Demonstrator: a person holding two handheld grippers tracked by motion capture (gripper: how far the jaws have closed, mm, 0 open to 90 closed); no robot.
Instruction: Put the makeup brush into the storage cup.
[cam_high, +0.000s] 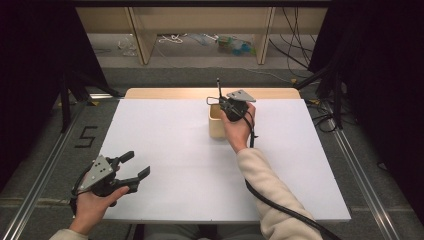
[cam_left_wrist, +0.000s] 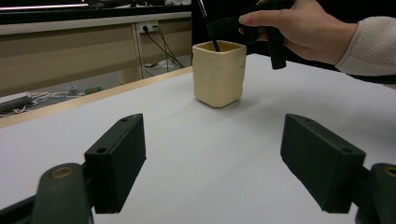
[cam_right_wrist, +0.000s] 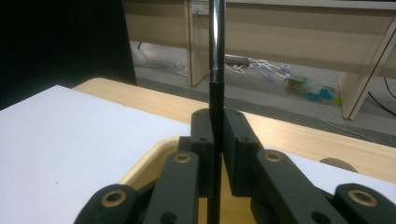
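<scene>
Cream ceramic, square-sided and open-topped, the cup (cam_left_wrist: 219, 72) is seen standing toward the far edge of the white surface (cam_high: 175, 150), with a thin black rod with a metal upper shaft (cam_right_wrist: 215, 84) clamped upright by the right gripper (cam_right_wrist: 215, 140) directly above its mouth. In the left gripper view the rod's lower end is seen dipping inside the rim, so the placing is judged nearly done, with only the release and withdrawal left. The left gripper (cam_high: 134, 167) is held spread wide and empty near the front left corner, well apart from the cup.

A cream, square-sided cup (cam_left_wrist: 219, 73) stands upright near the white table's far edge, a slim black rod (cam_right_wrist: 215, 121) with a silver upper section rising vertically from it.
</scene>
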